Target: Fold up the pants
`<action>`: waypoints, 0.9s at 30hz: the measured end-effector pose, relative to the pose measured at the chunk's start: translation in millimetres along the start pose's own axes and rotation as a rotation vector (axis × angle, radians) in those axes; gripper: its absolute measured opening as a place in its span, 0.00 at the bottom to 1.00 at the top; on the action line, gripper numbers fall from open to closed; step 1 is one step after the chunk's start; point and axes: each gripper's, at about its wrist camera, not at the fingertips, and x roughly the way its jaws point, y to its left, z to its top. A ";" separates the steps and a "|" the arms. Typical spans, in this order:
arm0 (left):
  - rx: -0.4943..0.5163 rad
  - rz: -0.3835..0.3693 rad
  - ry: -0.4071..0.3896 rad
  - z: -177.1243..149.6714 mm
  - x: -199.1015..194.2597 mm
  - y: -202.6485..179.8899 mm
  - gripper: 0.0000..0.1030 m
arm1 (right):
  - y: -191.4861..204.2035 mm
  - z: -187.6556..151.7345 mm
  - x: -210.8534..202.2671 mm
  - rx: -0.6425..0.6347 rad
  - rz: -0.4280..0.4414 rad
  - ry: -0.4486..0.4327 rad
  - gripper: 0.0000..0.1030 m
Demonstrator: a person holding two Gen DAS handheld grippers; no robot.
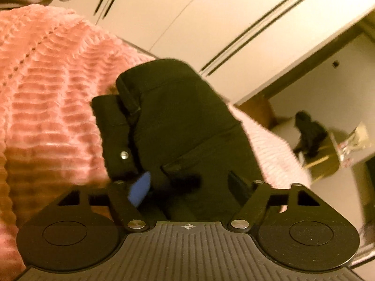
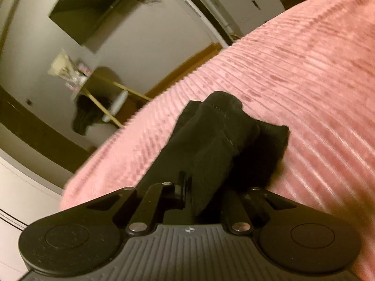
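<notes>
The black pants [image 1: 187, 121] lie on a pink ribbed bedspread [image 1: 46, 89]. In the left wrist view their waistband end with a metal button [image 1: 124, 155] runs up from my left gripper [image 1: 189, 182]; cloth sits between its fingers, a blue pad [image 1: 140, 192] showing at the left, so it is shut on the pants. In the right wrist view a bunched black end of the pants [image 2: 218, 135] rises from my right gripper [image 2: 206, 196], which is shut on the cloth, above the bedspread [image 2: 304, 70].
White wardrobe doors [image 1: 211, 23] stand behind the bed. A chair with dark clothing [image 2: 89, 114] sits on the floor beyond the bed's edge. A dark screen [image 2: 93, 7] hangs on the wall.
</notes>
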 end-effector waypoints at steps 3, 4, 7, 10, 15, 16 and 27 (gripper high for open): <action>-0.037 -0.006 0.043 -1.1 13.8 6.7 0.77 | 7.7 6.5 13.5 -0.012 -0.040 0.050 0.08; -0.041 -0.005 0.038 -1.3 16.2 7.6 0.77 | 11.5 8.6 14.6 -0.019 -0.043 0.049 0.03; -0.068 -0.030 0.029 -1.4 18.3 6.8 0.73 | 24.6 16.3 -3.5 -0.063 0.044 -0.042 0.02; -0.049 -0.033 0.026 1.5 19.7 3.6 0.65 | 14.7 22.6 -28.9 0.011 0.148 -0.154 0.03; -0.062 -0.050 0.021 2.6 20.4 9.9 0.56 | -14.4 9.6 -21.3 0.059 -0.064 -0.113 0.30; -0.059 -0.053 0.020 2.3 19.9 10.6 0.54 | -21.6 4.6 -22.2 0.097 -0.014 -0.080 0.31; -0.074 -0.070 0.024 1.2 8.6 18.9 0.29 | -16.3 -23.1 -27.7 0.077 0.063 -0.023 0.12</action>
